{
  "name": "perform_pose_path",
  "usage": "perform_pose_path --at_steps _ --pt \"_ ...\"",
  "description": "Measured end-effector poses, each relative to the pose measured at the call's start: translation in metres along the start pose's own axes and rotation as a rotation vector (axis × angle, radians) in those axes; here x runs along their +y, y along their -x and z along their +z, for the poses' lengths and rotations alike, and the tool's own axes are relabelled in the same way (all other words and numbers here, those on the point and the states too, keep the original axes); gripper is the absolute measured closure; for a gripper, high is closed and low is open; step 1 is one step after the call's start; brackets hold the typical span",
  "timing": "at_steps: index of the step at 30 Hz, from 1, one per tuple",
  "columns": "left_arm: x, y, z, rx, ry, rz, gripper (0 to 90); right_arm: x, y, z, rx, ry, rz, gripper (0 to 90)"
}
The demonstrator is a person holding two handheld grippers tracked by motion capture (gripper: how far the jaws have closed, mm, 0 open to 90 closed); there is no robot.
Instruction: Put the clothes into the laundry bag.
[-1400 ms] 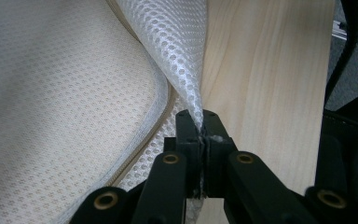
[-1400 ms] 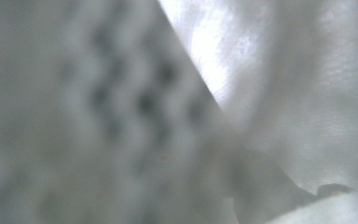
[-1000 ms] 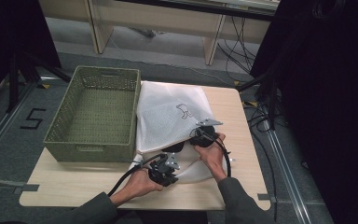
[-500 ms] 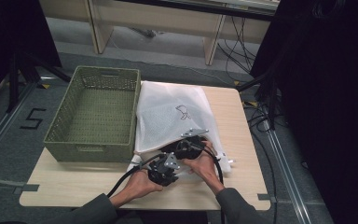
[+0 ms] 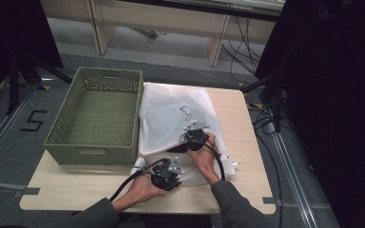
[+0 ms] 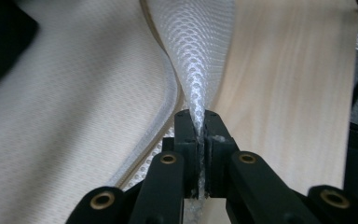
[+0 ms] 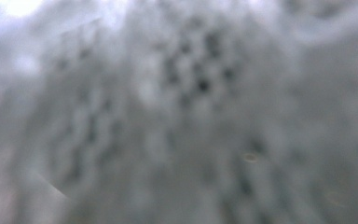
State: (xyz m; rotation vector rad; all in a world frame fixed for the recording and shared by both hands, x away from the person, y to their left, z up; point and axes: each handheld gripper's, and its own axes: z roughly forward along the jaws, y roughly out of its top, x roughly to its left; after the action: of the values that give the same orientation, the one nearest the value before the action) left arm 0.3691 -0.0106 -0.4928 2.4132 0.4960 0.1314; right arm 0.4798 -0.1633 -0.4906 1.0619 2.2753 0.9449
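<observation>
A green woven basket [image 5: 97,116] sits at centre left on the wooden tabletop [image 5: 247,133]; a floor marking "5" [image 5: 34,121] lies far left.

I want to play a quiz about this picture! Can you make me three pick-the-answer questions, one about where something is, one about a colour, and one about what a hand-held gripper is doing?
1. Where is the basket?
A. left of the mesh bag
B. on top of the bag
C. on the floor

2. What colour is the basket?
A. red
B. green
C. blue

3. What is the left hand-held gripper doing?
A. standing wide open
B. lying in the basket
C. pinching the bag's mesh

Answers: 1 A, the high view shows the basket beside the bag on the table. 2 B, its woven walls are olive green. 3 C, the left gripper view shows its jaws shut with mesh squeezed between them.
</observation>
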Motion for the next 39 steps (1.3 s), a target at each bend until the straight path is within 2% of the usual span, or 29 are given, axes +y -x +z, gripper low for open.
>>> perform_pose_path --at_steps 1,2,4,5,6,7,8,9,10,11,14,16,17,19,20,22,23,25,26,27,28,29,30,31,32,35,37,38,39 --pt "0.001 -0.002 0.001 0.006 0.009 0.002 86.0 0.001 0.0 -0.003 0.009 -0.013 0.008 82.4" --pt "0.001 -0.003 0.001 0.016 0.005 0.002 86.0 0.0 0.0 -0.003 0.003 0.007 0.01 80.1" --pt "0.001 -0.004 0.002 0.028 0.024 -0.022 85.9 0.001 0.001 -0.01 0.036 -0.023 0.013 75.3" --pt "0.0 -0.006 0.001 0.032 0.008 0.009 85.8 0.001 0.0 -0.014 0.042 -0.024 0.021 71.9" --pt "0.0 -0.005 0.0 0.029 0.007 -0.006 85.7 0.001 0.0 -0.019 0.054 -0.031 0.021 66.8" --pt "0.0 -0.005 0.0 0.032 0.011 -0.002 85.3 0.0 0.0 -0.024 0.089 -0.057 0.039 62.9" --pt "0.0 -0.002 0.0 0.034 0.044 -0.033 85.0 -0.002 -0.001 -0.032 0.118 -0.07 0.056 62.5" --pt "0.001 -0.003 -0.003 0.029 0.019 -0.007 84.7 -0.005 -0.002 -0.04 0.128 -0.046 0.065 61.6" --pt "0.002 -0.003 -0.005 0.034 0.028 0.008 84.0 -0.007 -0.001 -0.05 0.14 -0.057 0.052 60.5" --pt "0.002 -0.001 -0.006 0.036 0.047 -0.008 83.1 -0.008 0.001 -0.06 0.165 -0.051 0.049 60.4" --pt "0.002 -0.002 -0.015 0.034 0.052 -0.007 77.0 -0.012 0.007 -0.09 0.136 -0.004 0.017 59.7" --pt "0.001 -0.002 -0.022 0.035 0.058 -0.007 70.4 -0.015 0.012 -0.107 0.116 0.033 0.025 59.5" --pt "0.001 -0.002 -0.026 0.035 0.061 -0.013 66.7 -0.016 0.014 -0.114 0.106 0.042 0.018 59.1" --pt "-0.001 -0.002 -0.036 0.037 0.071 -0.016 62.1 -0.016 0.019 -0.125 0.087 0.052 0.041 57.3" --pt "-0.002 0.0 -0.038 0.042 0.11 -0.059 60.4 -0.016 0.022 -0.128 0.075 0.058 0.03 56.4" --pt "-0.005 -0.001 -0.048 0.05 0.116 -0.077 55.7 -0.016 0.026 -0.129 0.057 0.061 0.043 53.8" --pt "-0.006 -0.003 -0.053 0.054 0.115 -0.071 53.6 -0.016 0.027 -0.129 0.041 0.062 0.041 51.9" --pt "-0.011 -0.004 -0.062 0.063 0.127 -0.101 51.6 -0.015 0.029 -0.126 0.035 0.051 0.019 48.5" --pt "-0.013 -0.006 -0.067 0.065 0.127 -0.097 50.8 -0.015 0.027 -0.124 0.025 0.05 0.027 47.6" --pt "-0.015 -0.007 -0.072 0.068 0.123 -0.104 49.8 -0.015 0.027 -0.123 0.025 0.025 0.016 47.0" --pt "-0.018 -0.007 -0.076 0.072 0.128 -0.114 48.9 -0.015 0.028 -0.119 0.006 0.056 -0.02 46.5" --pt "-0.02 -0.009 -0.079 0.072 0.134 -0.126 48.2 -0.014 0.027 -0.118 0.011 0.038 -0.018 46.3" --pt "-0.022 -0.01 -0.082 0.078 0.132 -0.13 47.4 -0.014 0.024 -0.115 0.0 0.044 -0.009 46.3" --pt "-0.024 -0.011 -0.086 0.092 0.133 -0.125 47.1 -0.012 0.025 -0.113 0.008 0.023 -0.035 46.3" --pt "-0.026 -0.012 -0.088 0.096 0.137 -0.141 46.8 -0.012 0.023 -0.11 -0.003 0.035 -0.038 46.3" --pt "-0.032 -0.014 -0.093 0.1 0.135 -0.151 45.7 -0.007 0.019 -0.106 -0.008 0.013 -0.068 46.1" --pt "-0.037 -0.014 -0.096 0.104 0.135 -0.166 44.8 -0.003 0.016 -0.103 -0.015 0.029 -0.095 46.4" --pt "-0.038 -0.015 -0.097 0.107 0.133 -0.15 44.3 0.0 0.016 -0.103 -0.014 0.031 -0.1 47.2" --pt "-0.04 -0.015 -0.098 0.109 0.132 -0.168 43.9 0.002 0.015 -0.101 -0.01 0.042 -0.106 49.0"
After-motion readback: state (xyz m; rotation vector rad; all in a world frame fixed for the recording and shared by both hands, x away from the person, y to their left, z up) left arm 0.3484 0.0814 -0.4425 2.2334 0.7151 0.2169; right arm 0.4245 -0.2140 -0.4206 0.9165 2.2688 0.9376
